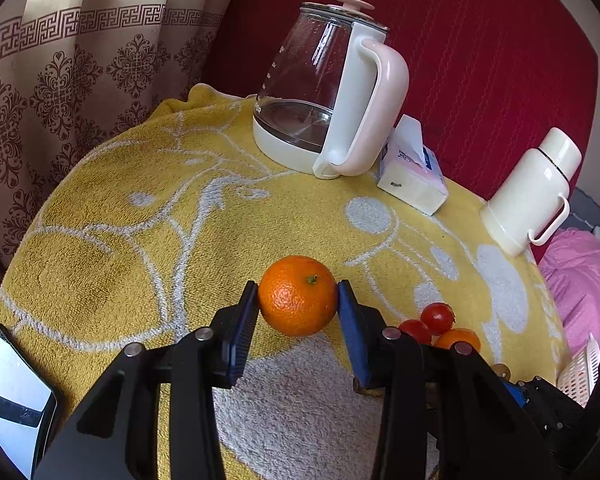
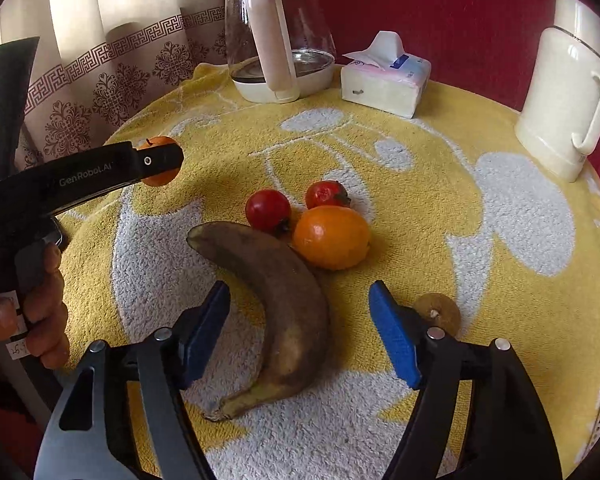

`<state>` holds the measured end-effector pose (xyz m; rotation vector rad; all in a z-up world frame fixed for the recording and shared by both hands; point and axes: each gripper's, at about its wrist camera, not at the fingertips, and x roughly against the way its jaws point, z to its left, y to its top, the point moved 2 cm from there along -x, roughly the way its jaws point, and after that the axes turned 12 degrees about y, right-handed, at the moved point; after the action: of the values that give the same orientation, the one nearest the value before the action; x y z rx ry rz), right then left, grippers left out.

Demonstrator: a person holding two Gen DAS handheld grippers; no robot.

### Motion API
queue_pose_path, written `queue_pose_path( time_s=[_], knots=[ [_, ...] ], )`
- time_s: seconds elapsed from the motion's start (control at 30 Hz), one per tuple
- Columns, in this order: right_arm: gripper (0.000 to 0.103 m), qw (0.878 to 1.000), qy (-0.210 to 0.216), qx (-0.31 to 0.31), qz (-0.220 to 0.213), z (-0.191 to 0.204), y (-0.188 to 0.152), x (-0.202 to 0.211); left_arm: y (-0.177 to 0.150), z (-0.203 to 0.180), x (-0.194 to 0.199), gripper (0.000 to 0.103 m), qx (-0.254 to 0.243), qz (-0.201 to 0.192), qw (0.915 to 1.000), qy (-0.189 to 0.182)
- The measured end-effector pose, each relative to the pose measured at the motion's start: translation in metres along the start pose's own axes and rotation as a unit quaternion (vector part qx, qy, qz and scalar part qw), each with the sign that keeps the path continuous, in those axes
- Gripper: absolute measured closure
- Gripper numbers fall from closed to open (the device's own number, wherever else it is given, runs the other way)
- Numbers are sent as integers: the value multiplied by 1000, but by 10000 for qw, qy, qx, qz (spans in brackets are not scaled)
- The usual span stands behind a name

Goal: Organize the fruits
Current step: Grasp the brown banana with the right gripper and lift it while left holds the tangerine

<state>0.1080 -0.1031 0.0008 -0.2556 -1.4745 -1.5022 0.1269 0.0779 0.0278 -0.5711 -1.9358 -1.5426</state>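
Brown overripe banana [image 2: 284, 304], curved

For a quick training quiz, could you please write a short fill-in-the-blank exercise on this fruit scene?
1. The left gripper is shut on the ____.
2. The banana lies between the ____ gripper's open jaws.
3. The tissue pack sits between the thermos and the ____.

Missing words: mandarin; right; kettle
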Motion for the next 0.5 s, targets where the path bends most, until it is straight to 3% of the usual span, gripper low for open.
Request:
queue_pose_path(
  time_s=[0.23, 0.37, 0.5],
  knots=[
    [47, 9999, -59, 130, 33, 3, -1, -3, 0, -1, 0, 63, -14, 12, 10000, -11],
    [65, 9997, -17, 221, 68, 9, -5, 1, -1, -2, 0, 63, -19, 5, 10000, -14],
    [69, 9998, 14, 180, 97, 10, -12, 7, -1, -1, 0, 63, -1, 12, 10000, -5]
  ],
)
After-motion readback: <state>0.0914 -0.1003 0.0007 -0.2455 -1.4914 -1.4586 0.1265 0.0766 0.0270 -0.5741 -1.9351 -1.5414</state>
